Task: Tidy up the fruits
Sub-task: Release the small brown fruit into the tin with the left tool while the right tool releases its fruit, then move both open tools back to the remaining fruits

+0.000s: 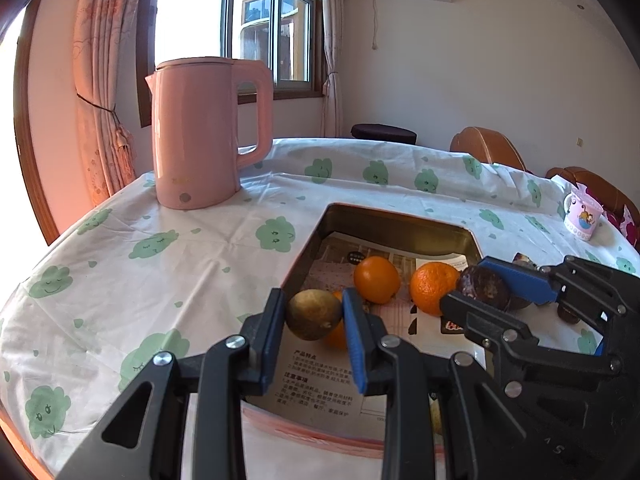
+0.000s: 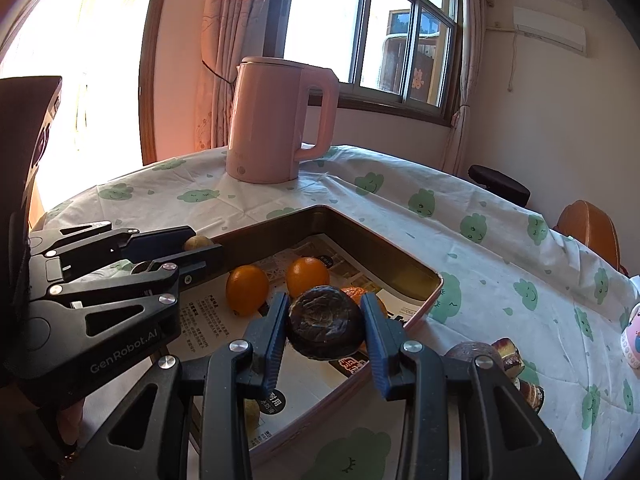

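Left gripper (image 1: 314,314): clamped on a yellow-green fruit (image 1: 313,314), round, one nubbed end, held over the near left part of the tray (image 1: 400,222). Blue pads (image 1: 354,320) press its two sides.

Right gripper (image 2: 325,322): clamped on a dark purple-brown fruit (image 2: 325,322), skin wrinkled, held over the tray's right rim.

Tray: metal, rectangular, lined with printed paper (image 1: 316,380). Three oranges lie ahead of and below both grippers: one just beyond the left gripper (image 1: 377,280), one beside the right gripper's fruit (image 1: 434,288), one partly hidden under the yellow-green fruit (image 1: 336,334).

Outside the tray, right of the right gripper: further dark fruits and a cut piece (image 2: 508,354) on the cloud-print tablecloth (image 1: 160,248). Pink kettle (image 1: 204,132) well beyond the tray; cartoon mug (image 1: 582,216) far right.

Risks, as judged:
- Round fruit in flat pads may roll out if the grip loosens in the air; falling, it could knock the oranges about.
- The dark fruit hangs over the rim; released there it may strike the edge and drop onto the cloth instead.
- The grippers stand close together; lowering both at once may make them collide.
- Wrinkled skin suggests a soft fruit, liable to bruise under pressure.

Writing:
- "GenRobot.AI" on the left gripper's body (image 2: 124,354).
- Chinese print on the liner; too small to read reliably.
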The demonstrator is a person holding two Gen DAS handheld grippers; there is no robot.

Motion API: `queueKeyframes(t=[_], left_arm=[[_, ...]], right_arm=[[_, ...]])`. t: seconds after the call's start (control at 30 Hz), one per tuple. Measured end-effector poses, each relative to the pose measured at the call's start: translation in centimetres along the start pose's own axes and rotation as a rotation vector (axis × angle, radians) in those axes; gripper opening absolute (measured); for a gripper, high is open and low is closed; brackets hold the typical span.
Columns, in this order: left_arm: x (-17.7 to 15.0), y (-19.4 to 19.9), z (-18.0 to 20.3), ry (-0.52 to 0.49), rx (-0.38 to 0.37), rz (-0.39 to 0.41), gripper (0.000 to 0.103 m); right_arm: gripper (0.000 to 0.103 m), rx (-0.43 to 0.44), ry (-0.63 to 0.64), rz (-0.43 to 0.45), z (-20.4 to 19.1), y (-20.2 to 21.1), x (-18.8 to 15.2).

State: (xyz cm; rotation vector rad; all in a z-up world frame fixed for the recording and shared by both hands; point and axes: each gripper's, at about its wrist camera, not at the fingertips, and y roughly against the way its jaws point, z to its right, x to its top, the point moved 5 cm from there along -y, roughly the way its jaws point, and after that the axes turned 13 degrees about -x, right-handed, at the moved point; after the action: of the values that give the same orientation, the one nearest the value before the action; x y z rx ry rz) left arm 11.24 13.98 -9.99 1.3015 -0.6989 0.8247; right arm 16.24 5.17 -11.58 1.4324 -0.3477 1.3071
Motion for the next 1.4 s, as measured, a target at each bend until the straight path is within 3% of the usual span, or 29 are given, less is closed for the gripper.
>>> queueKeyframes(t=[0.37,0.53,0.7,0.77,0.97,1.2,1.4], left_arm=[[-0.3,-0.3,0.0,-0.002,0.006,-0.019,0.031],[-0.3,-0.2,0.1,-0.010,0.022,-0.013,0.033],[-0.1,0.5,0.5,-0.011,0.017,0.014,0.056],[0.1,1.0,1.1,-0.023,0.009,0.033,0.058],[0.5,1.6,3.7,-0.049,-0.041,0.054,0.062],[0.6,1.2,8.3,-0.115,-0.097,0.050,0.062],[0.7,-0.4,13.1,-0.191,-0.154,0.006,0.062]], right_arm=[[0.040,0.008,0.013,-0.047,-0.4,-0.9,-0.1],[0.054,-0.014,0.014,-0.033,-0.3,-0.7,-0.1],[0.061,-0.029,-0.047,-0.009,1.1,0.0,-0.1],[0.062,-0.044,-0.040,0.004,1.8,0.6,-0.5],[0.062,-0.143,-0.080,0.009,7.8,3.3,-2.6],[0.063,-0.231,-0.224,-0.090,16.2,4.1,-6.6],[0.063,-0.204,-0.272,-0.153,18.0,3.4,-8.0]])
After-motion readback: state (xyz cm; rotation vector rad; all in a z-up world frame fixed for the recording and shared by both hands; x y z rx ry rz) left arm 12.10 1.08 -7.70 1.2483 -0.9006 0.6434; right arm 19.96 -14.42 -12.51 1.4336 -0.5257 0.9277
